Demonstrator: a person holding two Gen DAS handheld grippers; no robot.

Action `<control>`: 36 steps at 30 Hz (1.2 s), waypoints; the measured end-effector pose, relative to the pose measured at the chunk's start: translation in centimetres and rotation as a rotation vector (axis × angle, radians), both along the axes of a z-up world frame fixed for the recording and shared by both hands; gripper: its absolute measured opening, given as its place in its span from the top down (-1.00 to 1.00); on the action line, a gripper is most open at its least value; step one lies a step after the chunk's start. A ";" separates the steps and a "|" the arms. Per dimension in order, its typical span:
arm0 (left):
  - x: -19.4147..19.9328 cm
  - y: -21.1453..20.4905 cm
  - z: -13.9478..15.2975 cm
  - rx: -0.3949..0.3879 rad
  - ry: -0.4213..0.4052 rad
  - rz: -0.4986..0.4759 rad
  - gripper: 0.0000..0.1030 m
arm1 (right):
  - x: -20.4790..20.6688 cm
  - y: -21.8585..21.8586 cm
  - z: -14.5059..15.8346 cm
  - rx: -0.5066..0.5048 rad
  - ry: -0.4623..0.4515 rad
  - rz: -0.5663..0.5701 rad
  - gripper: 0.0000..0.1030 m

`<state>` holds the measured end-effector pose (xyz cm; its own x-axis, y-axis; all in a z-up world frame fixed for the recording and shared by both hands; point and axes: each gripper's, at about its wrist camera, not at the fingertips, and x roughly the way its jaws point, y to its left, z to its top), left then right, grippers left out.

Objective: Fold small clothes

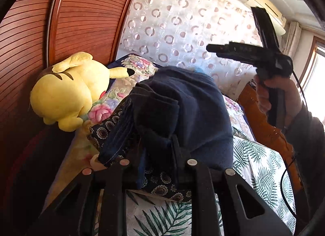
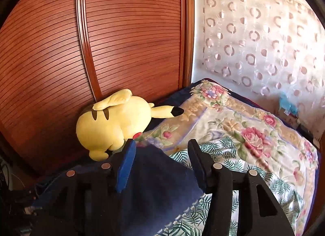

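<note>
The bed (image 2: 284, 187) wears a leaf-print sheet (image 2: 221, 148) with a floral quilt (image 2: 243, 122) spread across its far end. A yellow plush toy (image 2: 113, 122) lies at the wardrobe side, and dark navy clothes (image 2: 162, 175) rest on the near sheet.

Obstacles, left wrist view: navy garment (image 1: 182, 110) was bunched high directly ahead of the left gripper (image 1: 156, 154), its fingers closed on the cloth, blocking any forward path. Yellow plush toy (image 1: 67, 91) lay to the left, against the slatted wooden door (image 1: 61, 22); no passage on that side. Right gripper (image 1: 239, 38) was raised in the air at upper right, fingers spread, with free room around it in front of the curtain (image 1: 172, 22).

Right wrist view: open bedding lay ahead and right, floral quilt (image 2: 254, 134) and leaf-print sheet (image 2: 219, 150) unobstructed. The plush toy (image 2: 113, 124) bounded the left.
</note>
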<state>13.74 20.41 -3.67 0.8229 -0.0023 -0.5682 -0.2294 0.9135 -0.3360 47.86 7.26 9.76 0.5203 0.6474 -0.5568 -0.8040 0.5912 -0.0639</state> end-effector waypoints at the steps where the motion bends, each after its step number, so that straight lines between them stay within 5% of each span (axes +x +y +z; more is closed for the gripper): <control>1: 0.0 0.0 0.0 0.012 0.002 0.001 0.51 | -0.2 0.2 -0.5 -0.005 0.001 -0.001 -0.07; 8: -1.2 -1.1 1.3 0.140 -0.029 -0.004 -0.08 | -4.9 -3.6 -2.8 0.065 0.019 -0.052 -0.07; 10: -1.7 -2.0 1.9 0.190 -0.032 -0.021 -0.54 | -7.1 -5.6 -3.0 0.073 0.006 -0.085 -0.07; 11: -2.0 -2.4 2.2 0.199 -0.041 -0.030 -0.60 | -8.5 -6.6 -3.1 0.078 -0.004 -0.091 -0.07; 29: -7.1 -13.5 4.9 0.273 -0.101 -0.243 -0.63 | -29.6 -21.6 -5.7 0.181 -0.001 -0.309 -0.09; 36: -9.2 -17.2 6.1 0.289 -0.150 -0.288 -0.63 | -38.2 -25.0 -4.8 0.211 -0.075 -0.442 -0.50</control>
